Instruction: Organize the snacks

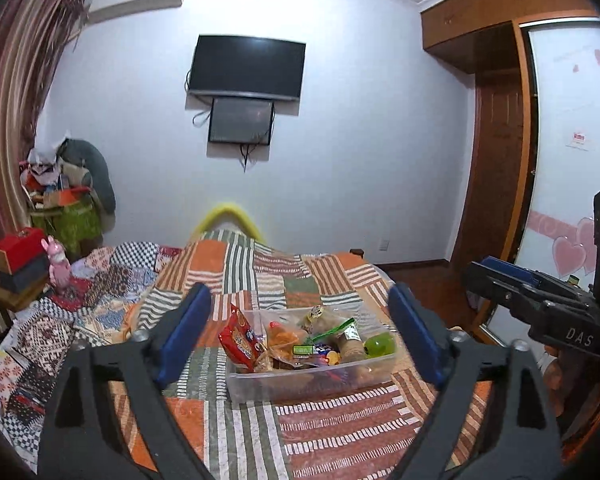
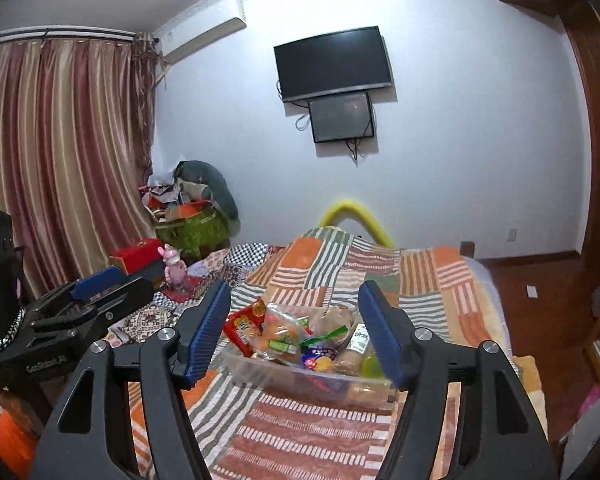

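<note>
Left wrist view shows the left tool with its blue-padded fingers spread wide, nothing between the pads and nothing touched; it hangs in the air above the bed, aimed at the snack bin. That clear plastic bin sits on the patchwork quilt in the middle of the bed, somewhat toward its right edge and well short of the foot. Inside it lie a red snack packet standing tilted at the left end, an orange-filled clear bag beside it, a bag with a green zip strip near the middle, and a green round item at the right end. The right tool shows at the right border of this view, seen side-on, clear of the bin. Right wrist view shows the right tool with its jaws moderately apart, also empty and touching nothing, the bin framed between its fingers but farther off on the quilt. The left tool appears at the left border there, likewise off the bed's surface.
</note>
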